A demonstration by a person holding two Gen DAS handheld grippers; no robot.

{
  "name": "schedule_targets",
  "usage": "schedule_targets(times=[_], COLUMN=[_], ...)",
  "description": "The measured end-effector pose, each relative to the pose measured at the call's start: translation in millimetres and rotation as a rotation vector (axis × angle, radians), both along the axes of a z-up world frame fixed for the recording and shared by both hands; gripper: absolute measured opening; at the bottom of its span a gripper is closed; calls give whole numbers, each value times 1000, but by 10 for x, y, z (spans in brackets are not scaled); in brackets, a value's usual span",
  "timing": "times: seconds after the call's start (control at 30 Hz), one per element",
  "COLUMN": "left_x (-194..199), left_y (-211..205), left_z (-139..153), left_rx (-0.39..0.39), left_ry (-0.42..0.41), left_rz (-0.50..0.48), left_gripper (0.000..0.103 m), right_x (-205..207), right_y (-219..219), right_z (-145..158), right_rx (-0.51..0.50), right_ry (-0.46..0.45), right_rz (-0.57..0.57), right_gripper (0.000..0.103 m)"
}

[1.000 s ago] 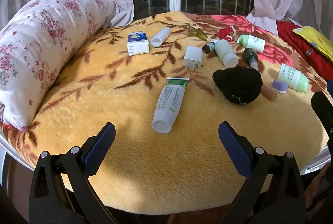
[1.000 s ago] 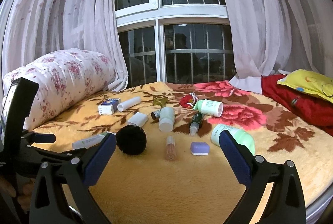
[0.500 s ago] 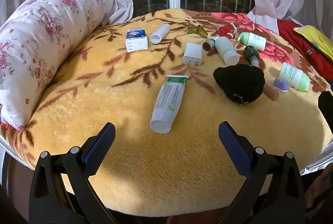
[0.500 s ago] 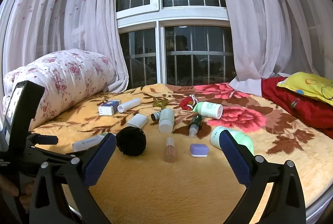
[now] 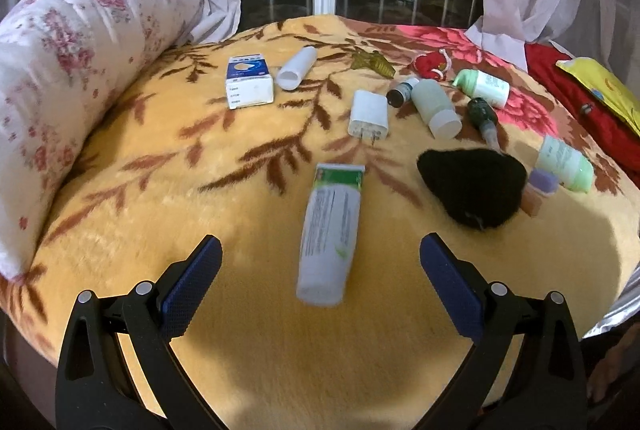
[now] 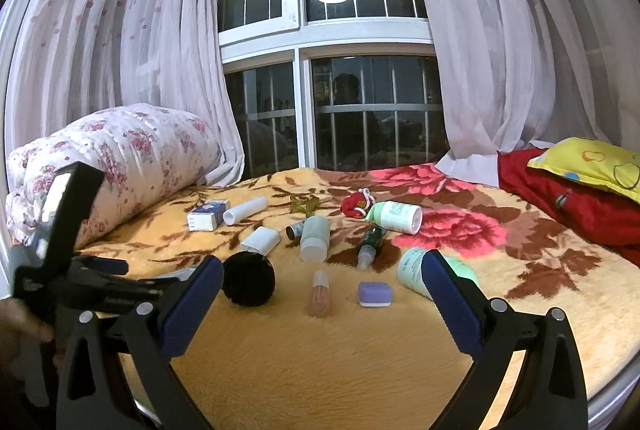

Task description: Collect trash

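My left claw (image 5: 320,270) gapes wide above the blanket's (image 5: 248,362) bare near edge, the white tube (image 5: 330,230) lying just ahead between its fingers. My right claw (image 6: 322,288) is wide too, holding nothing.

Print on the white-green tube (image 5: 330,230) is blurred and unreadable. The pink vial (image 5: 532,199) is mostly hidden behind the black pouch (image 5: 472,186). The yellow pillow (image 6: 592,166) is cut off by the frame edge.

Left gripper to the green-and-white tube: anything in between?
Nothing: in the left wrist view only bare yellow blanket lies between the open left gripper and the tube, whose cap end points toward it.
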State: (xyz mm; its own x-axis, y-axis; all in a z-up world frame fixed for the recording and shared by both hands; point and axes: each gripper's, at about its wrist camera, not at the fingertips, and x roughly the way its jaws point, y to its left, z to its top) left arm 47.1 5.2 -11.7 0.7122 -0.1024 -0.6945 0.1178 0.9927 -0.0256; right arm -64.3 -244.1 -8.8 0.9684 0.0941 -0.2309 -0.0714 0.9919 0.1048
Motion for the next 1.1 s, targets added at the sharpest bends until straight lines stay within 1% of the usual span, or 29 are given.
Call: schedule_targets(times=[0.1, 0.13, 0.17, 0.2, 0.23, 0.27, 0.4, 0.5, 0.63, 0.7, 0.77, 0.87, 0.97, 1.0, 1.03, 1.07, 1.1], left_x=[155, 199, 272, 316, 342, 340, 316, 212, 5, -88, -155, -250, -324, -341, -356, -368, -381], left_y=[-68, -92, -121, -136, -142, -147, -95, -64, 22, 90, 167, 296, 380, 406, 425, 443, 455], left_z=[-62, -94, -148, -184, -201, -196, -168, -132, -29, 16, 59, 112, 121, 116, 110, 101, 93], left_rx=[47, 62, 74, 65, 66, 64, 31, 29, 25, 22, 8, -6, -4, -7, -9, -12, -18], left_ry=[18, 28, 51, 72, 71, 59, 59, 50, 27, 14, 7, -1, -11, -12, -11, -10, -8], left_rz=[-6, -7, -17, -36, -32, -34, -45, -54, -64, -59, -51, -43, -35, -34, -32, -31, -34], left_gripper=[94, 86, 73, 56, 47, 33, 33, 32, 32, 32, 32, 32, 33, 33, 33, 33, 33], right_x=[-11, -15, -17, -15, -12, -9, 20, 119, 376, 548, 724, 1034, 1335, 1406, 1491, 1545, 1589], right_y=[-36, -51, -77, -95, -116, -137, -183, -93, 249, 470, 664, 900, 1057, 1079, 1095, 1096, 1074], right_z=[16, 19, 22, 23, 24, 24, 22, 49, 80, 92, 87, 21, -113, -151, -204, -247, -285], right_rx=[12, 17, 27, 35, 45, 57, 88, 72, -19, -87, -153, -226, -292, -310, -323, -327, -336], right_ry=[-6, -7, -8, -6, -4, -2, 10, 48, 114, 134, 160, 254, 392, 432, 485, 524, 550], right_rz=[-2, -2, -3, -3, -3, -2, -3, 42, 154, 203, 221, 237, 226, 216, 208, 204, 164], right_gripper=[98, 98, 98, 98, 98, 98, 98, 98, 98, 98, 98, 98, 98, 92, 74, 63, 47])
